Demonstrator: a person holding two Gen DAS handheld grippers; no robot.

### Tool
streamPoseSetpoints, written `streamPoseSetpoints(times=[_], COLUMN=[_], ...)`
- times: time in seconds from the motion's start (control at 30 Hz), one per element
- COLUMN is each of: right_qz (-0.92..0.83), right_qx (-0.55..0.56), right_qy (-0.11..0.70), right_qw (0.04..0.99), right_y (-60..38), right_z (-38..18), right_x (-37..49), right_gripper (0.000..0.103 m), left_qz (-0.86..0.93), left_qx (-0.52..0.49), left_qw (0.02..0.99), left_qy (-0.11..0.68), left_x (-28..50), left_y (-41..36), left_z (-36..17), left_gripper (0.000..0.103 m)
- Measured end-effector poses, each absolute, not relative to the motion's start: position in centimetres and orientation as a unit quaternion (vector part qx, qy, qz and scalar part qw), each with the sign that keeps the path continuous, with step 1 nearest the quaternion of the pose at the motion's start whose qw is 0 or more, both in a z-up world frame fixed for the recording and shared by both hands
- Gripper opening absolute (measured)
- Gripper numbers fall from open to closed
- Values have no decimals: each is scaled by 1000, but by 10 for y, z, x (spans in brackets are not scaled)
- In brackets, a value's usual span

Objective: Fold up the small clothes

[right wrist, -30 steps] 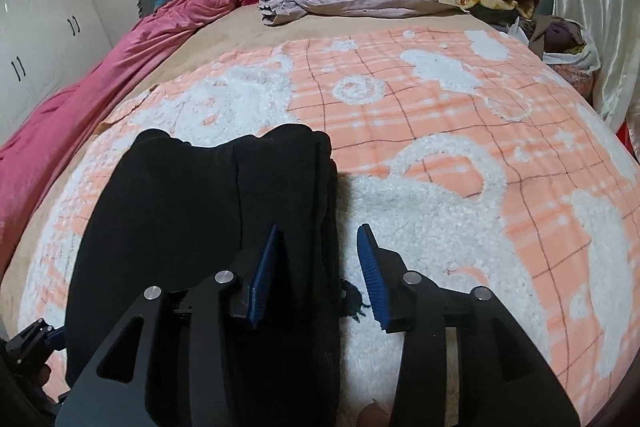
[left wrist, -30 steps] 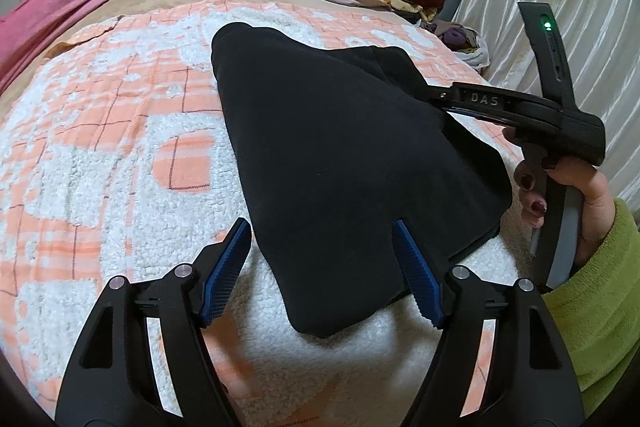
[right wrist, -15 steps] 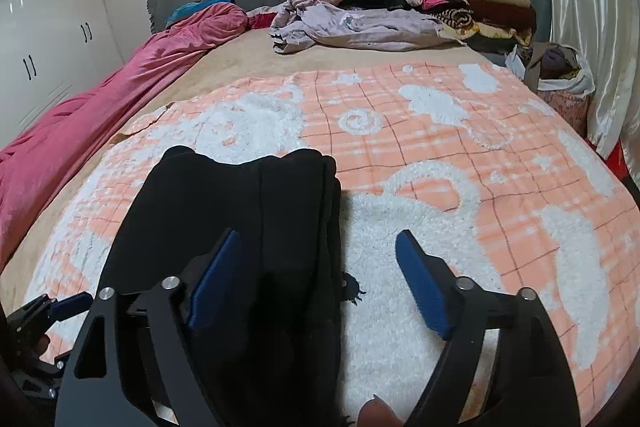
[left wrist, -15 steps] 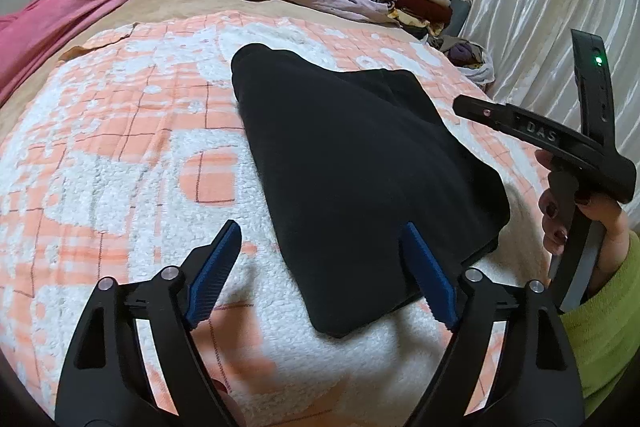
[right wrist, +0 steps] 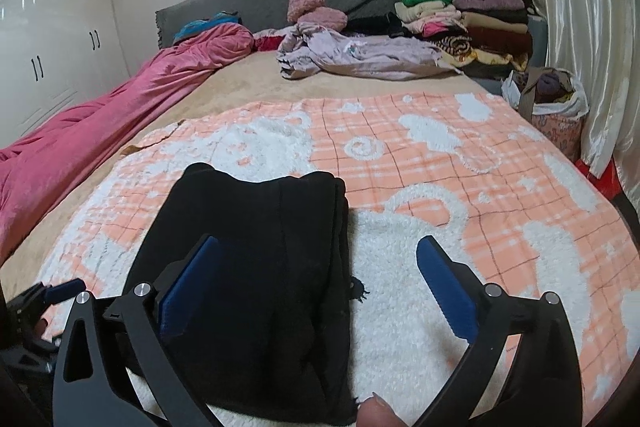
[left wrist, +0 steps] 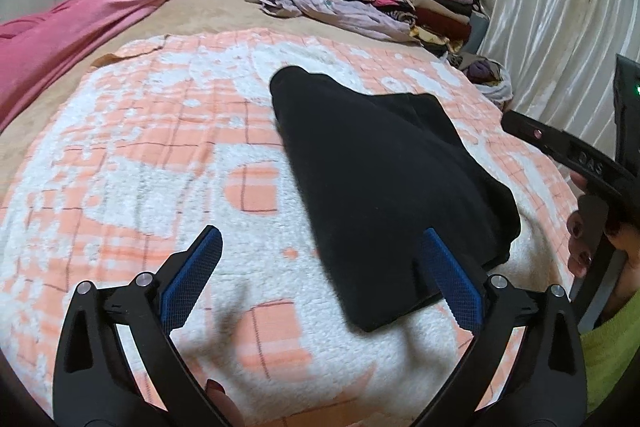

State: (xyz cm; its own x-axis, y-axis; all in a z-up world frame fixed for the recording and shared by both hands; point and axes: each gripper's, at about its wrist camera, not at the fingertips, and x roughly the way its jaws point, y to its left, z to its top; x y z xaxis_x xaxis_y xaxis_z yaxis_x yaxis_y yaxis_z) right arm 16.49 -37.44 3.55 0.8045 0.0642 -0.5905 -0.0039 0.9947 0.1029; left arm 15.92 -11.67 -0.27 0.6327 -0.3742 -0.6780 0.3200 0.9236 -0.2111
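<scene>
Both grippers, left (left wrist: 320, 279) and right (right wrist: 316, 287), now pull back with fingers spread empty; black garment (left wrist: 384, 179) lies folded, likely finished

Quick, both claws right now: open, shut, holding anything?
Left claw: open, holding nothing, beside the folded black fabric garment.
Right claw: open, holding nothing, above the garment's edge.

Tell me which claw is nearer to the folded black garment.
Right. The right claw hangs open over the black garment. The left claw is open beside its near corner, mostly over the blanket.
</scene>
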Motion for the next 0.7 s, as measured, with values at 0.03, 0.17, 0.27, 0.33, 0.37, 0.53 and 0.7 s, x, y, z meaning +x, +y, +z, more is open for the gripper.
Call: streamPoseSetpoints(times=[0.03,0.17,0.27,0.33,0.37,0.53,0.7], right_qz=[17,11,9,7,6,0,-1], right_qx=[46,42,42,42,41,48,48], right_qy=[307,294,294,297,299,314,337], right_qw=[950,955,955,954,953,948,940], right_y=[-373,-370,-371,-370,-370,-369,-362], right_z=[37,42,40,38,36,26,7], right_x=[160,138,123,112,107,81,62], right_gripper=[99,99,99,99,99,99,99], left_qz=[-190,-183,-183,-183,-182,-182,-179], left_qx=[-35,-34,-37,-39,-39,-40,-43], left_qw=[905,911,914,915,915,912,906], left_qy=[379,367,360,358,359,365,382], left_x=[156,144,132,124,120,105,95], left_y=[-114,-109,-104,-101,-100,-97,-92], left_z=[-1,6,9,9,8,3,-8], left_gripper=[94,94,94,94,94,94,94])
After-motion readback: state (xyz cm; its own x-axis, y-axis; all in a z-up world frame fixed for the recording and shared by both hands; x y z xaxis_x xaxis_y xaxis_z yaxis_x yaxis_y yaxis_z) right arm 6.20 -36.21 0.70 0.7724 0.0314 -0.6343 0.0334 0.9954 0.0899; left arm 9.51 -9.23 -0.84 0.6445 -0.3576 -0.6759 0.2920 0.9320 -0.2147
